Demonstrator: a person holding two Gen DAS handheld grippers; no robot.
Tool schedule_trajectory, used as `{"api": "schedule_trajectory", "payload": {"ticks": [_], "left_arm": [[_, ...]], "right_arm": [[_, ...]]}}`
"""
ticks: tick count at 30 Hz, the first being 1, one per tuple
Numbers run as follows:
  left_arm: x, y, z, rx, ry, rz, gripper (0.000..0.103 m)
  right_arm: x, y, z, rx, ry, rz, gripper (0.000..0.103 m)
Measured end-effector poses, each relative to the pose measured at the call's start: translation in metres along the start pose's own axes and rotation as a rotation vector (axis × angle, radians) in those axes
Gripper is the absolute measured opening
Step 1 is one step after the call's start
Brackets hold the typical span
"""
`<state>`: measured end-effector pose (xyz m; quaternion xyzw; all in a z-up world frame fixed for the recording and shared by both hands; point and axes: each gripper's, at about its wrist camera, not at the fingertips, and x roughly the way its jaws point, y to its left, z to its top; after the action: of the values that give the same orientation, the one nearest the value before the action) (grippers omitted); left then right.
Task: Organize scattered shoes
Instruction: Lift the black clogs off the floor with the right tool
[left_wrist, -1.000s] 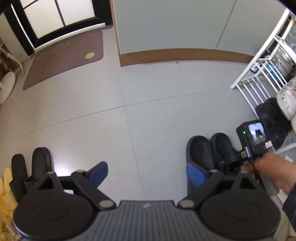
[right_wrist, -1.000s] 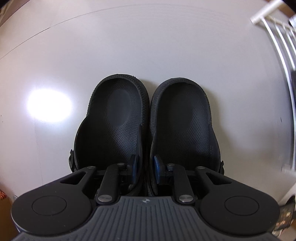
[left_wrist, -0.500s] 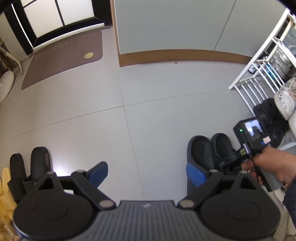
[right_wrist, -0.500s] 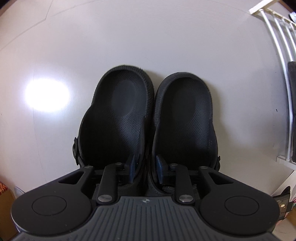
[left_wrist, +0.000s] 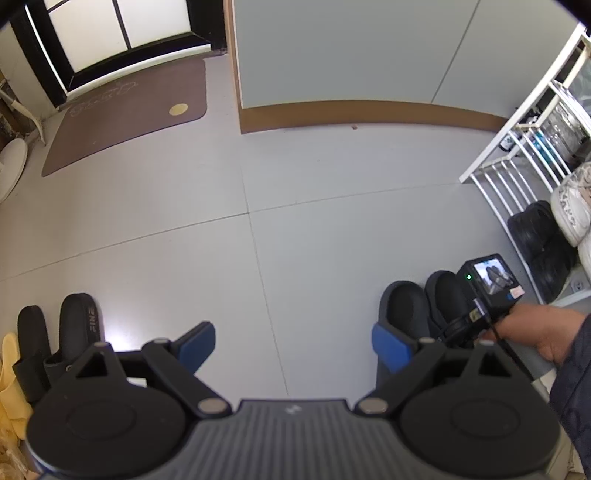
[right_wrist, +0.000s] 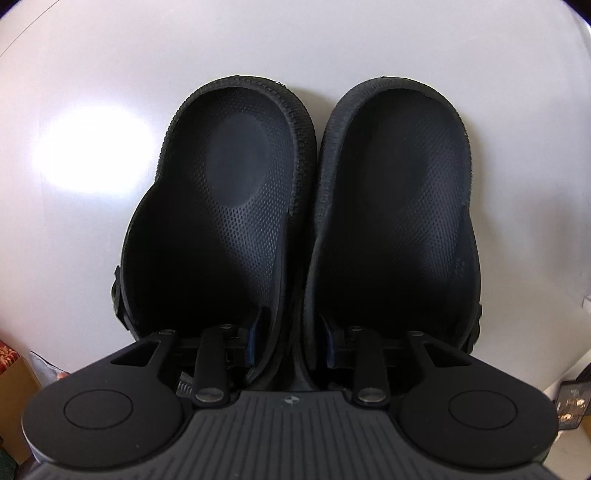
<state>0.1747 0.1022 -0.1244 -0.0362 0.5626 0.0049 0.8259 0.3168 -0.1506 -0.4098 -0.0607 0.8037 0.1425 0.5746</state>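
since the earlier frame, little had shifted in the left wrist view: the left gripper (left_wrist: 291, 341) hung wide open over bare floor (left_wrist: 177, 229), holding nothing, likely kept clear while the other hand worked. the hand (left_wrist: 532, 332) with the right gripper sat lower beside the black clogs (left_wrist: 424, 306), which stood paired on the floor near the white shoe rack (left_wrist: 517, 173); black slides (left_wrist: 59, 332) waited at far left.

in the right wrist view the clogs (right_wrist: 295, 221) loomed larger than before, side by side and touching. the right gripper (right_wrist: 291, 339) had its fingers either side of their adjoining inner walls, jaws opening, pads seemingly just off the walls, probably letting go of the pair.
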Motion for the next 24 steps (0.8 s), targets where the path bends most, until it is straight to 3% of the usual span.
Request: {"api": "schedule_trajectory", "payload": {"ticks": [9,24], "left_arm": [[-0.007,-0.008,0.000,0.005,-0.022,-0.006,0.093],[-0.018,-0.021,-0.003,0.016,-0.051,-0.022,0.093]], "right_arm": [[-0.016,0.003,-0.015,0.008,-0.079,-0.008,0.027],[-0.111,-0.016,-0.063,0.079,-0.308,-0.022,0.025]]}}
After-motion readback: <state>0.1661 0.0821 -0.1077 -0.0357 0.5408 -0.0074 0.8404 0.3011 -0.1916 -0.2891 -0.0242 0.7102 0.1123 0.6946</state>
